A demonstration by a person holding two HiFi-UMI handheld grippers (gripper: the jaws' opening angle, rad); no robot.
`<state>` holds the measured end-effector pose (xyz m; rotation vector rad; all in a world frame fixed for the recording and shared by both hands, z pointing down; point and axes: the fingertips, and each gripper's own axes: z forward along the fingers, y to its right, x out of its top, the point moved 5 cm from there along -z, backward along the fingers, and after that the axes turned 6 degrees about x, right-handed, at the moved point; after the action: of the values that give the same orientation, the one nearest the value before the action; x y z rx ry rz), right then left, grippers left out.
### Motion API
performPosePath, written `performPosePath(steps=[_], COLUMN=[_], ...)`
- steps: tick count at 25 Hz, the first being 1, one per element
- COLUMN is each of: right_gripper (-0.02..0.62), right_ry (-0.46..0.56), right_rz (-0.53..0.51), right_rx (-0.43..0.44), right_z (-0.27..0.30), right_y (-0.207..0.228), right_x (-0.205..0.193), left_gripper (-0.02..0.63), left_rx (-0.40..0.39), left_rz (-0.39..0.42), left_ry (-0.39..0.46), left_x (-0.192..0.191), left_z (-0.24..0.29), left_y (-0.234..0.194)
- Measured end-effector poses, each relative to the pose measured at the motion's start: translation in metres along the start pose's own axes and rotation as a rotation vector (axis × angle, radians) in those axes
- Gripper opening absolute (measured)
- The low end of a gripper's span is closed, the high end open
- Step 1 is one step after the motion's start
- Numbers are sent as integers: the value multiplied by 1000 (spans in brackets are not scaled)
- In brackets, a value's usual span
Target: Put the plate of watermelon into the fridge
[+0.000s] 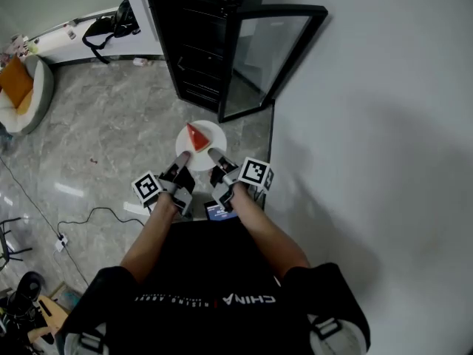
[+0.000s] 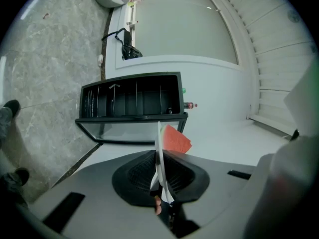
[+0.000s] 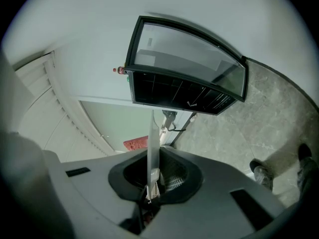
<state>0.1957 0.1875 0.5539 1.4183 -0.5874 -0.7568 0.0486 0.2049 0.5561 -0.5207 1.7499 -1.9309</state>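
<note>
Together, the left gripper [image 1: 182, 163] and right gripper [image 1: 219, 159] hold the white plate [image 1: 216, 137] by its near rim (watermelon slice [image 1: 195, 136] aboard), jaws nearly closed on it, before the open black fridge [image 1: 211, 43].

1. Floor [image 1: 111, 132]: grey marbled tiles, glossy, with pale light reflections.
2. Wall [image 1: 384, 87]: plain white, filling the right side of the head view.
3. Armchair [image 1: 33, 98]: pale and rounded, at the far left edge, with an orange cushion [image 1: 15, 80] on its seat.
4. Bag [image 1: 124, 19]: black, with loose straps, resting against a low white ledge [image 1: 59, 43].
5. Cable [image 1: 96, 210]: thin and black, lying slack on the floor and running to a white socket block [image 1: 61, 240].
</note>
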Motion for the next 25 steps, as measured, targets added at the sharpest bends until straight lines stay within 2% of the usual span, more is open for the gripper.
performPosePath(steps=[8, 14, 19, 25], right_gripper=[31, 31, 31, 31], right_ry=[87, 133, 166, 177], right_rz=[-21, -33, -14, 0], right_rx=[14, 3, -5, -29], right_z=[94, 149, 176, 190], right_y=[-13, -18, -23, -17], right_x=[24, 17, 9, 7], left_gripper=[40, 40, 40, 40], left_rx=[-41, -43, -42, -36], left_rz=[15, 33, 45, 29], left_ry=[-81, -144, -187, -211], left_x=[101, 163, 193, 207], left_z=[40, 44, 42, 47], left_y=[11, 11, 10, 0])
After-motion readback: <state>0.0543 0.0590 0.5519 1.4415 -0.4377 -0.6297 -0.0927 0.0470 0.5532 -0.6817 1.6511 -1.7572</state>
